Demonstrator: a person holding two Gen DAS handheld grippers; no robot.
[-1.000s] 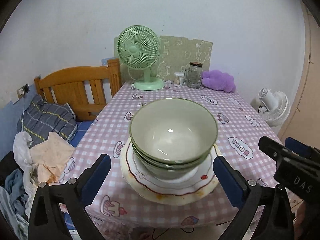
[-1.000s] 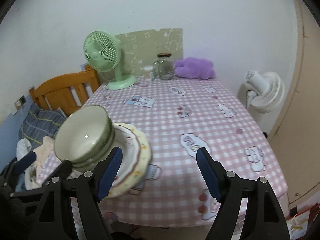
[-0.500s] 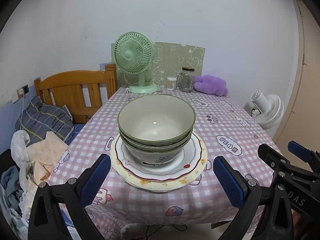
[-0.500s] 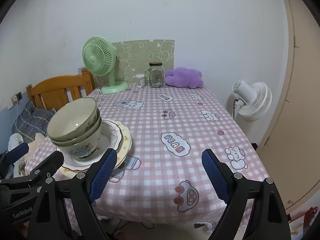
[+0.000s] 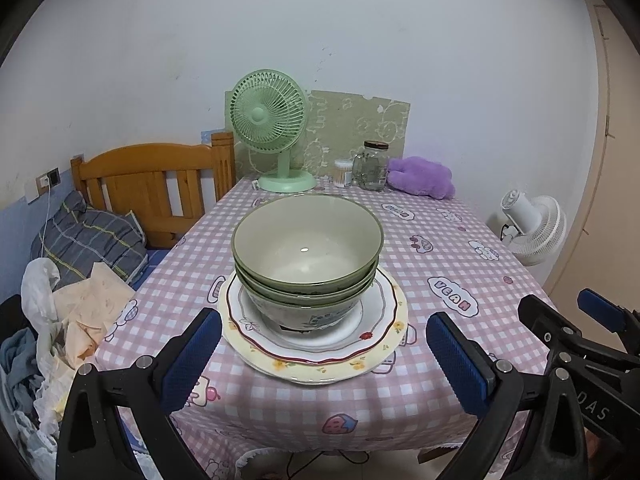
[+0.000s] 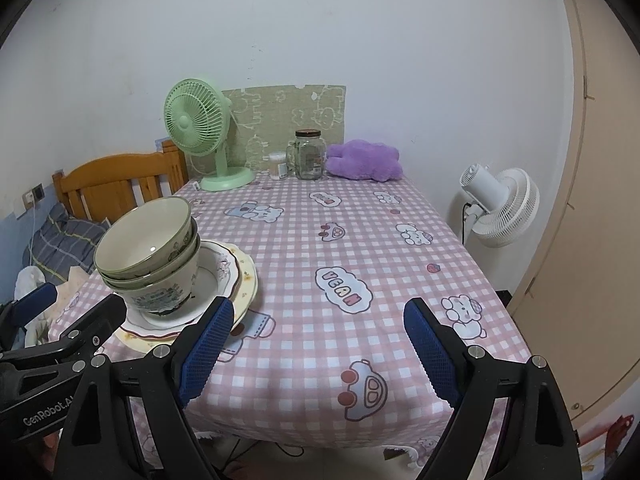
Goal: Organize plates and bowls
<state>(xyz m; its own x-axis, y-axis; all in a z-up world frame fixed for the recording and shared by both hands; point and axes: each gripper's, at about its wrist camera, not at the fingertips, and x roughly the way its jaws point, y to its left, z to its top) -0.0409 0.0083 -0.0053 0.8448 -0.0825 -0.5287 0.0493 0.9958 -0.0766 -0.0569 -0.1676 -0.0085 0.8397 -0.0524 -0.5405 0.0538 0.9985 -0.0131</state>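
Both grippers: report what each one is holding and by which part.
Nothing is held. The left gripper and right gripper are both open and empty; the stacked bowls rest on the plates, untouched.

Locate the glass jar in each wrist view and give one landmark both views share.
Left wrist: glass jar at the table's far end, right of centre.
Right wrist: glass jar at the far end, near centre.
Shared landmark: green fan, left of the jar.
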